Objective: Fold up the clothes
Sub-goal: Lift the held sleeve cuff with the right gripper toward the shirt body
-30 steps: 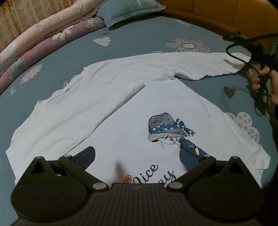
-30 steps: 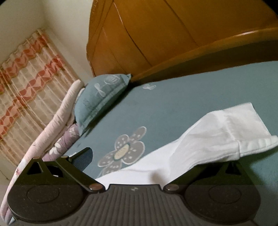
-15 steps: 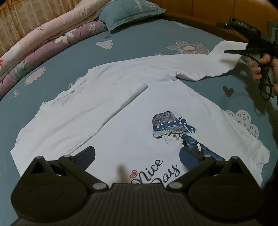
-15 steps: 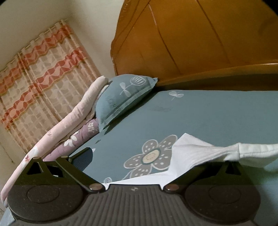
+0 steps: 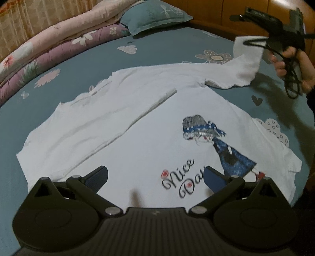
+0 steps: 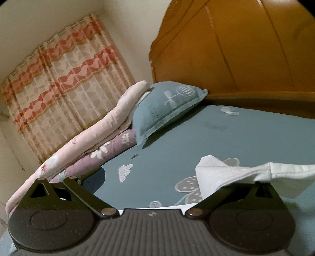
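The bed (image 5: pixel 177 49), under a blue-grey sheet with flowers and clouds, fills nearly all of your left view. Behind it, in your right view, stand the wooden headboard (image 6: pixel 236 49) and, to its left, a curtain (image 6: pixel 69 78) banded in orange. A rolled quilt (image 5: pixel 59 45), pink over purple, lies along the far left edge of the bed.

Your white shirt (image 5: pixel 147 137) lies spread flat in the middle of the bed, print side up, with its hem just under your left tongs. A blue pillow (image 5: pixel 155 15) sits at the head of the bed, touching the end of the quilt.

One sleeve (image 5: pixel 118 118) is already folded in and lies diagonally across the shirt's body. The other sleeve (image 5: pixel 242 65) runs out toward the far right, and its cuff end is lifted off the sheet.

Your left gripper (image 5: pixel 154 173) hovers low over the hem with its jaws wide apart and nothing between them. Your right gripper (image 6: pixel 159 183) is at the raised cuff. Its jaws also look spread, and the cuff lies draped over the right-side finger, hiding that fingertip. The left-side finger stands clear of the cloth.

Your hand (image 5: pixel 295 65) grips the right tool's handle, with a black cable looped beside it.

On the shirt, a girl print (image 5: pixel 206 137) in a hat and blue dress sits beside the words "Nice Day".
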Demonstrator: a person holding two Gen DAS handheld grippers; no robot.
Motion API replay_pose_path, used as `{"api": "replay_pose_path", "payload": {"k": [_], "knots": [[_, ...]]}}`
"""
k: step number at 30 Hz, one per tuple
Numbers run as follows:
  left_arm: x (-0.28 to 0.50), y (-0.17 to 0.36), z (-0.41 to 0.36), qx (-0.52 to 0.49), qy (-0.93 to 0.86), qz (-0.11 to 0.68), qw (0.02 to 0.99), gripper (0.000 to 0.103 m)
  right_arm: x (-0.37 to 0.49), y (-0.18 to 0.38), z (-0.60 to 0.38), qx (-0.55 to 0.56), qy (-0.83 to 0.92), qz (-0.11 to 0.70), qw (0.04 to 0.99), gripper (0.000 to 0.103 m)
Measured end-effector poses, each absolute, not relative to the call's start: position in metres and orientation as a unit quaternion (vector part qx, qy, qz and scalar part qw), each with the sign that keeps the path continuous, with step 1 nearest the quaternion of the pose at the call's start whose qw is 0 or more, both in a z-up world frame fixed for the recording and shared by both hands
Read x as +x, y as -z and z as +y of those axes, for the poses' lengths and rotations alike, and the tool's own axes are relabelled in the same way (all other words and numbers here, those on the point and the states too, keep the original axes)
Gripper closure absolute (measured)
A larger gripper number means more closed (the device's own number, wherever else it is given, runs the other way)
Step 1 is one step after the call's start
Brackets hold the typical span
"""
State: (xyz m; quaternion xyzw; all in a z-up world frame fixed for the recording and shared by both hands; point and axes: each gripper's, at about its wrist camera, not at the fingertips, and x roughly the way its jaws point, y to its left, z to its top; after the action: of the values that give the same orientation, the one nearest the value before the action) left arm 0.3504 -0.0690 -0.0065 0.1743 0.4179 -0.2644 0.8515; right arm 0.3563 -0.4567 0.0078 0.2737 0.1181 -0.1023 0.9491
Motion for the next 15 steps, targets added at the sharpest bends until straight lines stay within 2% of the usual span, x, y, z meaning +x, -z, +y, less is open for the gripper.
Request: {"api": "replay_pose_path", "payload": {"k": [15], "knots": [[0.341,0.009,-0.007,0.194,0.306,0.416,0.834,0.001,0.419,-0.027,-0.367,0.232,0.055,0.154,0.959,0.0]]}}
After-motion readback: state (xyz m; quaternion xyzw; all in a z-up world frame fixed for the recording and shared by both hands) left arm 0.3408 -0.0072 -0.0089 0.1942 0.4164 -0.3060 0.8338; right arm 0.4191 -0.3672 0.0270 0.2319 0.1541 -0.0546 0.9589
